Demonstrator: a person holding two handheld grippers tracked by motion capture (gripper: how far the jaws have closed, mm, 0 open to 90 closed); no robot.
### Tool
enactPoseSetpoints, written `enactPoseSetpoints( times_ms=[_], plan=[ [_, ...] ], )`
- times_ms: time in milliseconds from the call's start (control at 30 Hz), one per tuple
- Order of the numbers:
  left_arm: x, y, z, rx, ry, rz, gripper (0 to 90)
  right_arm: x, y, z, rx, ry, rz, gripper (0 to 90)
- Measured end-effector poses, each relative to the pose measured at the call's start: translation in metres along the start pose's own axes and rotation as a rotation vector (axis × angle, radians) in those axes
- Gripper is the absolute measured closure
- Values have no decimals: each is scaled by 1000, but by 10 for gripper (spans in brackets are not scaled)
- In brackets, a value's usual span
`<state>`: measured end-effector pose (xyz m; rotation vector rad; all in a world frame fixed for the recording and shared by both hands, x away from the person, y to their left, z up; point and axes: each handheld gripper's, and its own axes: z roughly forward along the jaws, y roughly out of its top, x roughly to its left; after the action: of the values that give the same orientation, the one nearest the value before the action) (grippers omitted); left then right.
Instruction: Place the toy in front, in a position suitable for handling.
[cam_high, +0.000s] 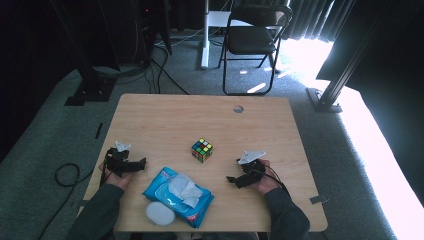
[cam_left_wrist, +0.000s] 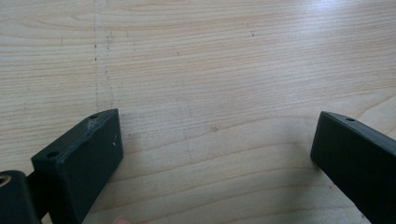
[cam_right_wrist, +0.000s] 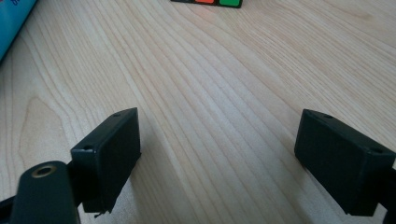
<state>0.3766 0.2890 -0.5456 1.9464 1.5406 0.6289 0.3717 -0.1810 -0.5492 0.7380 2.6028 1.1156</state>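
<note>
Both pairs of jaws stand wide apart over bare table, grasping nothing. The left gripper rests near the table's left edge, the right gripper opposite. Between them, slightly farther from the person, sits the cube; a wipes pack lies near the front edge.

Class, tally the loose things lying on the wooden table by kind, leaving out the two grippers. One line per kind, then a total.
Puzzle cube: 1
Blue pack of wipes: 1
White round lid: 1
Total: 3
</note>
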Motion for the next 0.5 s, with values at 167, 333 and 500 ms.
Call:
enactPoseSetpoints(
  times_ms=[167, 333, 500],
  plan=[
    [0, 0, 0, 0, 0, 0, 25, 1, 0, 0, 2, -6, 4, 146],
    [0, 0, 0, 1, 0, 0, 25, 2, 2, 1, 5, -7, 5, 142],
    [0, 0, 0, 0, 0, 0, 25, 4, 4, 3, 19, 7, -11, 115]
  ],
)
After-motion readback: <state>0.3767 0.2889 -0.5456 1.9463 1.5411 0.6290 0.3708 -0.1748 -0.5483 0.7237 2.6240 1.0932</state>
